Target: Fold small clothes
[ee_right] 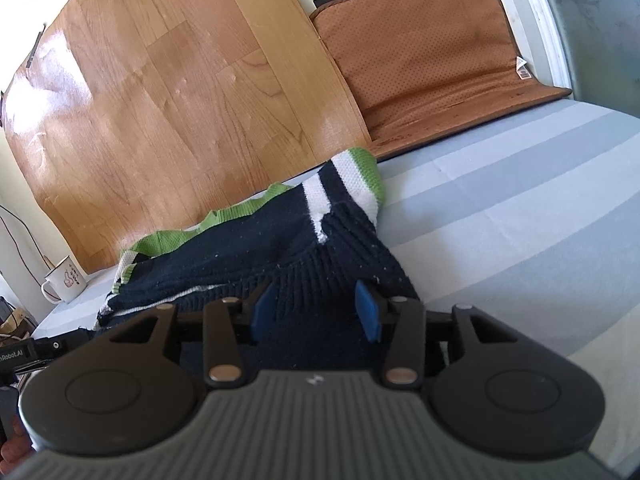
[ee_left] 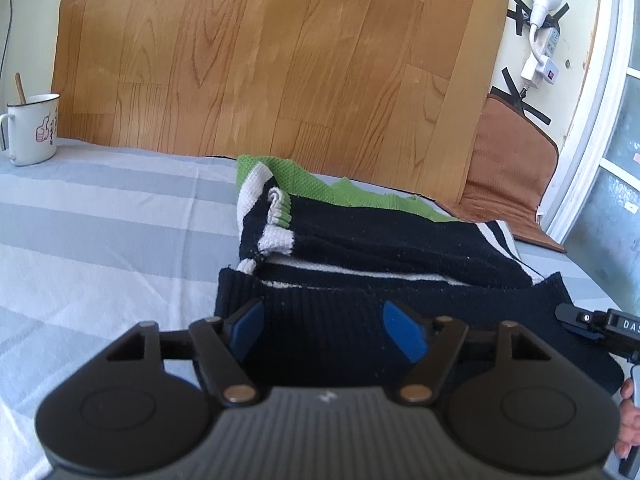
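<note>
You see the sweater [ee_left: 360,248] lying folded on the sheet [ee_left: 100,220], at twelve o'clock from both grippers. The mug [ee_left: 34,128] stands on the sheet at ten o'clock, well apart from the sweater. Behind the sweater the board [ee_left: 280,60] leans, with the mat [ee_left: 512,168] at two o'clock beside it.

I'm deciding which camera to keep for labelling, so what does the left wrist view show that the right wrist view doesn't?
Only the left wrist view shows the white power strip and its plugs taped to the wall, the spoon handle standing in the mug, and the right gripper from the side. Only the right wrist view shows the whole brown mat and the striped sheet to the sweater's right. Both show the dark knit sweater with green and white trim, the enamel mug, the wood-pattern panel, and open blue pads over the sweater's ribbed hem.
</note>
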{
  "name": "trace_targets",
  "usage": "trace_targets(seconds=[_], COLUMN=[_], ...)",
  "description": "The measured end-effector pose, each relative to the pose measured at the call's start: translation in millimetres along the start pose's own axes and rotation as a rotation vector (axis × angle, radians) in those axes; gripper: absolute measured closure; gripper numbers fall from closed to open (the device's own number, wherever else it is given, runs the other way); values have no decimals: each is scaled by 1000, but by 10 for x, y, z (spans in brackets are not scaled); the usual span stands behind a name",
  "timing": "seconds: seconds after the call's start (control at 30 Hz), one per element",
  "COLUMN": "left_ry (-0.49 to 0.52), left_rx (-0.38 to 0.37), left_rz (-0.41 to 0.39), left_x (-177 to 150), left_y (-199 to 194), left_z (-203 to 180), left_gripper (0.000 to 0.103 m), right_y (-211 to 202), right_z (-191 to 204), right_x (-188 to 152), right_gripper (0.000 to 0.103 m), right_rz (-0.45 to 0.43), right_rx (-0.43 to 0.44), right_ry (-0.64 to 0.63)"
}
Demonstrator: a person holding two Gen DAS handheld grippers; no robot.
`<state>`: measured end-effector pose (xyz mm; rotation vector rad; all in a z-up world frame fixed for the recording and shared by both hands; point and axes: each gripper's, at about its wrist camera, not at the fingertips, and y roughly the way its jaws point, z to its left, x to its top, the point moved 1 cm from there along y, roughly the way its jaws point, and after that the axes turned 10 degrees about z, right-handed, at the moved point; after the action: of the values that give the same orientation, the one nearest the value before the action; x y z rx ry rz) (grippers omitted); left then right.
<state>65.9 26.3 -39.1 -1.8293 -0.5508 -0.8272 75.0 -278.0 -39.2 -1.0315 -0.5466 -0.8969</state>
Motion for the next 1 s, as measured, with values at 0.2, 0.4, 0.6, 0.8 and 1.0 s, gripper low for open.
trace_targets(seconds=[0.2, 0.4, 0.6, 0.8, 1.0], left_ry=[2, -19, -7, -6, -4], left_rx=[-11, -34, -27, -28, -26], left_rz=[-8, 3, 0, -2, -1], left_x=[3, 22, 15, 14, 13], left_y=[-12, 5, -3, -2, 1], left_z=[1, 39, 23, 25, 20], left_gripper=[25, 23, 19, 16, 15], right_y=[-7, -17, -87, -105, -122], right_z=[-20, -47, -56, -80, -64], right_x=[-5, -2, -22, -14, -24], right_gripper=[55, 52, 41, 39, 37], right_rz=[-3, -5, -39, -48, -53], right_rx=[12, 31, 65, 82, 83], right_ry=[13, 25, 33, 51, 41])
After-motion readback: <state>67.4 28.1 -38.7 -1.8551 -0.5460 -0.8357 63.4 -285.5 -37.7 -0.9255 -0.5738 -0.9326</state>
